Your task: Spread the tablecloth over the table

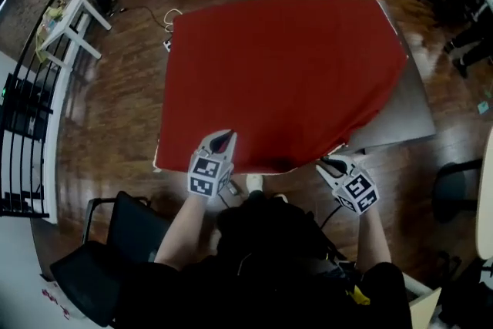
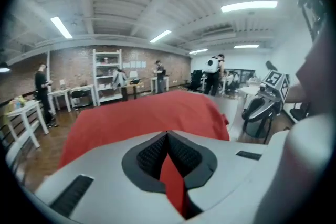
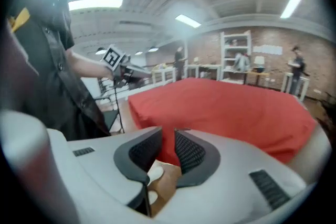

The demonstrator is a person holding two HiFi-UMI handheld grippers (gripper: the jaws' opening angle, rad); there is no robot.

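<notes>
Red fabric tablecloth (image 1: 285, 81) covers dark rectangular table (image 1: 412, 118); left gripper (image 1: 223, 139) pinches the near hem, right gripper (image 1: 332, 163) jaws parted around it.

Tablecloth (image 1: 285, 81) was red cloth, matt, smooth on top, with soft folds at the edges. The bare tabletop (image 1: 412, 115) corner looked dark, hard and glossy. Floor (image 1: 115, 112) was brown wood planks, shiny with glare. Left gripper (image 1: 223, 137) and right gripper (image 1: 331, 162) shells were pale, smooth matt plastic. Fingers (image 2: 149, 157) had black ribbed pads that looked rubbery.
</notes>
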